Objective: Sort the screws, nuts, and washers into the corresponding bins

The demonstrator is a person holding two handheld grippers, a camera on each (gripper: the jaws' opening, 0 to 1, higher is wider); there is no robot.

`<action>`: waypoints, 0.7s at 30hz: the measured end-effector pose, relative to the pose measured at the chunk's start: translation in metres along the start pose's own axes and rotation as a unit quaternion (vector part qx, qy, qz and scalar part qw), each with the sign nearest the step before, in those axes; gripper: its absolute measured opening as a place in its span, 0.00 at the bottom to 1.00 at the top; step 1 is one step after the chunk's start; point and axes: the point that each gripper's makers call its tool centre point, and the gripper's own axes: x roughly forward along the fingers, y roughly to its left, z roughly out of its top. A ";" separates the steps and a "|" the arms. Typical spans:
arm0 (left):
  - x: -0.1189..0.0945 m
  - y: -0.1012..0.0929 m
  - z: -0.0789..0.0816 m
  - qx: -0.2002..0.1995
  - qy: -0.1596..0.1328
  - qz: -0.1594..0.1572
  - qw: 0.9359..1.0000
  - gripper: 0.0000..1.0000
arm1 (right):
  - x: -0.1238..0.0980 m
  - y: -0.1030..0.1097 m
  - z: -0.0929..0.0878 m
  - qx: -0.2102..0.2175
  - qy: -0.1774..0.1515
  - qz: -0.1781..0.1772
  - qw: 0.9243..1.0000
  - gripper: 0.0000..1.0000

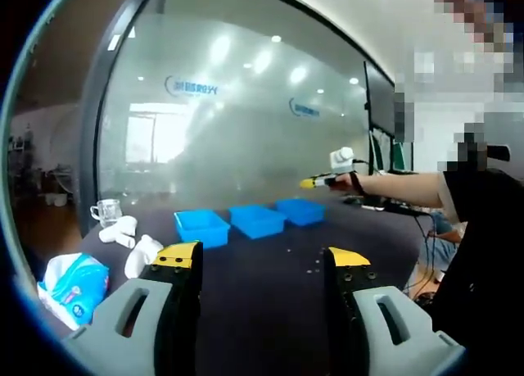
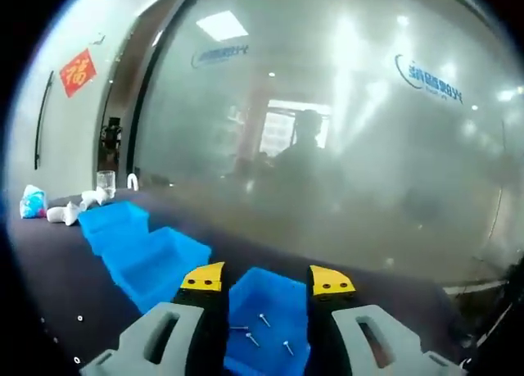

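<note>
Left gripper view: three blue bins [image 1: 256, 219]

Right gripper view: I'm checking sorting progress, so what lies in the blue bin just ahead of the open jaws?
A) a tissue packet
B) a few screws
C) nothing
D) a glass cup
B: a few small screws lie on the floor of the nearest blue bin, seen between the open jaws of the right gripper, which hold nothing.

It was an office meeting room: beyond the left gripper [image 1: 262, 265], a frosted glass wall [image 1: 246, 130] carried company logos, ceiling lights reflected, a monitor [image 1: 379, 101] hung right.
</note>
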 end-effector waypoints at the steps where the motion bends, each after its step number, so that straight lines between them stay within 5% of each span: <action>1: 0.000 0.000 0.000 0.000 0.000 0.001 1.000 0.59 | -0.004 0.003 0.002 0.004 -0.005 0.004 1.000 0.35; 11: 0.002 0.003 -0.004 0.005 0.005 -0.001 1.000 0.59 | -0.072 0.044 0.015 0.065 -0.058 0.067 0.994 0.35; 21: 0.006 0.003 -0.003 0.005 -0.001 -0.010 1.000 0.59 | -0.166 0.076 0.009 0.063 -0.084 0.096 0.990 0.35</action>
